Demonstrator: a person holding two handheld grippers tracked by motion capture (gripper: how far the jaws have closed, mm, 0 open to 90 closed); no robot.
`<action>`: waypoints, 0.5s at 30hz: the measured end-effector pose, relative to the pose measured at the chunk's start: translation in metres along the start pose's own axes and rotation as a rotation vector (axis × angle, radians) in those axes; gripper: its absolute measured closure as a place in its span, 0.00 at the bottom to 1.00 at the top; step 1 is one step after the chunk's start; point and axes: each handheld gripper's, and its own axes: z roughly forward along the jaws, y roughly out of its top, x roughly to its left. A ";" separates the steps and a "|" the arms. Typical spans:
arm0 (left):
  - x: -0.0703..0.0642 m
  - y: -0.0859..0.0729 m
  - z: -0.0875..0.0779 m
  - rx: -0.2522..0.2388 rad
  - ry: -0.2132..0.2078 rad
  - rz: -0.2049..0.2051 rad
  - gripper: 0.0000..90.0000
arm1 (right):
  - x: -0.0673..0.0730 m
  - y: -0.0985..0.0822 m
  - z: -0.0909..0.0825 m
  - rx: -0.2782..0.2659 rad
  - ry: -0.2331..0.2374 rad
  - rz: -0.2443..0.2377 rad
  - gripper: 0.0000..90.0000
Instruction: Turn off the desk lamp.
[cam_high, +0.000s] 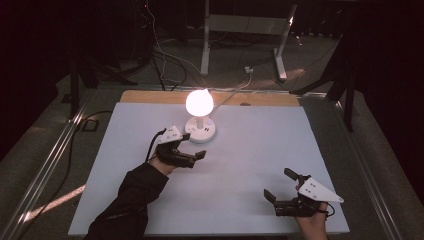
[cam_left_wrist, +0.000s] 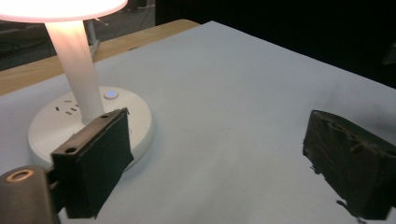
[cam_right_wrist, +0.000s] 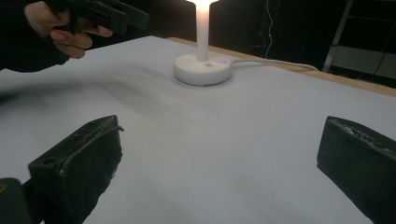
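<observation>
A small white table lamp (cam_high: 200, 102) glows brightly near the back middle of the table, standing on a round base (cam_high: 201, 131) with sockets and a blue-lit button (cam_left_wrist: 110, 94). My left gripper (cam_high: 195, 145) hovers just in front and left of that base, open with nothing between its jaws; in the left gripper view (cam_left_wrist: 219, 158) one jaw sits close beside the lamp base (cam_left_wrist: 140, 126). My right gripper (cam_high: 278, 183) is open and empty near the front right of the table. In the right gripper view (cam_right_wrist: 219, 154) the lamp base (cam_right_wrist: 203, 69) stands well ahead.
A pale sheet (cam_high: 250, 150) covers the table, with a wooden strip (cam_high: 150, 96) showing along the back edge. The lamp's white cable (cam_right_wrist: 271, 60) runs off the back. A white desk frame (cam_high: 245, 30) and loose cables lie on the dark floor behind.
</observation>
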 end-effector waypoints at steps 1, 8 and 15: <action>0.001 0.000 0.001 0.003 0.004 0.001 0.15 | 0.000 0.000 0.000 0.002 0.000 0.000 0.00; 0.009 0.002 0.013 0.021 0.029 -0.003 0.27 | 0.000 0.000 0.000 0.004 0.003 0.001 0.00; 0.016 0.005 0.025 0.039 0.066 -0.008 0.45 | 0.000 0.000 0.000 0.004 0.008 0.004 0.00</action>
